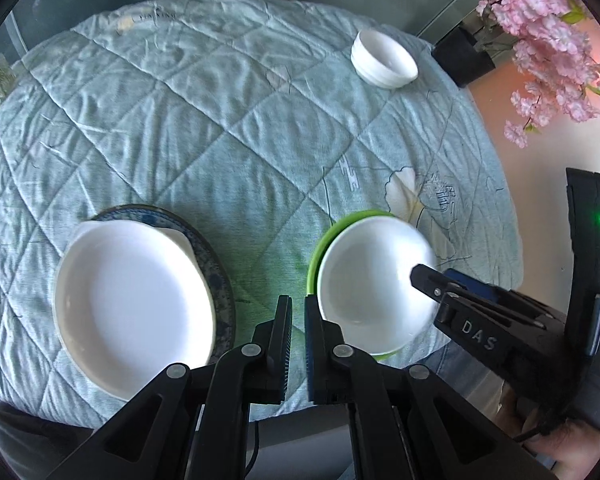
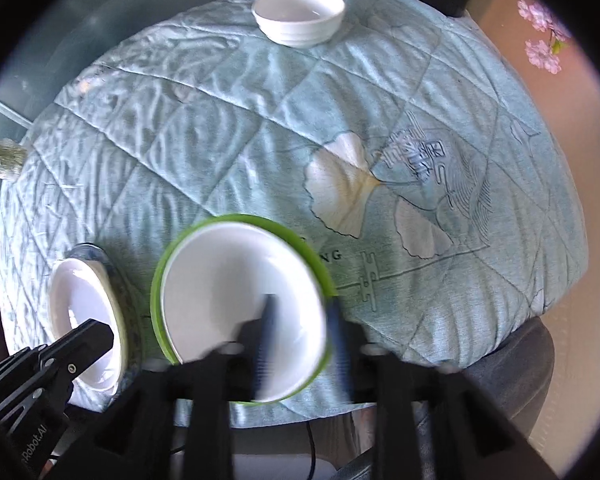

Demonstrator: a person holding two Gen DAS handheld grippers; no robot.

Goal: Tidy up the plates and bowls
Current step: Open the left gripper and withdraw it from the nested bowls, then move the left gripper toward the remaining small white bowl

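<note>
The surface (image 1: 220, 120) wears a quilted, matt, wrinkled pale-blue cloth. Beside the left hand-held gripper (image 1: 296, 320), of matt black plastic with ribbed pads, a glossy white plate (image 1: 132, 300) lies on a mottled blue glazed plate (image 1: 216, 264). At the right hand-held gripper (image 2: 300, 320), a smooth glossy white bowl (image 2: 228, 280) sits in a shiny green bowl (image 2: 156, 300). Far beyond them, a ridged glossy white bowl (image 2: 300, 20).

White plate (image 1: 134, 300) on patterned plate (image 1: 216, 264), eight o'clock; white bowl (image 1: 374, 280) in green bowl (image 1: 318, 252), four o'clock; stacked bowls (image 1: 382, 58), one o'clock.
</note>
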